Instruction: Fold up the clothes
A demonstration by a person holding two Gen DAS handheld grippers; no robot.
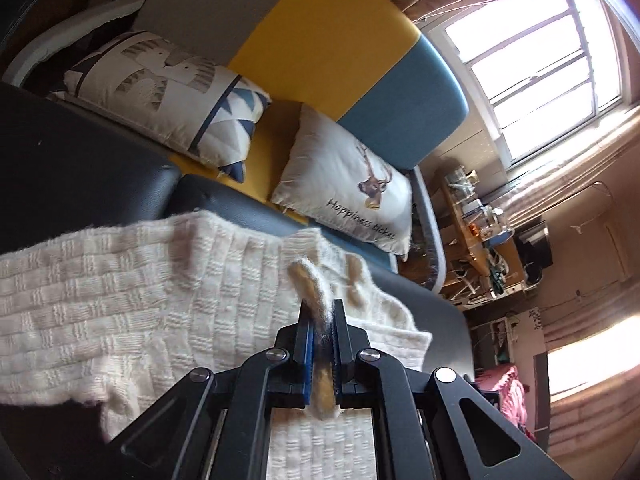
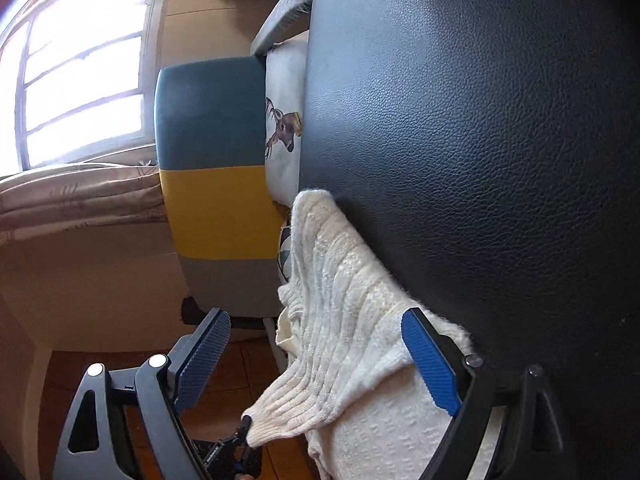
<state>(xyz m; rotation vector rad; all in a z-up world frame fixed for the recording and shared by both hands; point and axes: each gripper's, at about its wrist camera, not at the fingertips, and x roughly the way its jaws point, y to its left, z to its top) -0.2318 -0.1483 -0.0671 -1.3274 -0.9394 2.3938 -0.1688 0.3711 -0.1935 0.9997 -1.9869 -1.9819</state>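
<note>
Left tool (image 1: 322,316) is clenched on a pinch of the cream knitted sweater (image 1: 120,292), which lies spread on the black leather surface (image 2: 480,140). Right tool (image 2: 316,352) stands released, its fingers astride the sweater's edge.

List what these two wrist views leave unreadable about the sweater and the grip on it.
- Left wrist view: the left gripper is shut on the cream sweater; its own frame hides the fabric behind the pads.
- Right wrist view: the sweater's lower part is cut off by the bottom edge.
- Right wrist view: the open right gripper straddles the sweater; contact at the right pad cannot be told.
</note>
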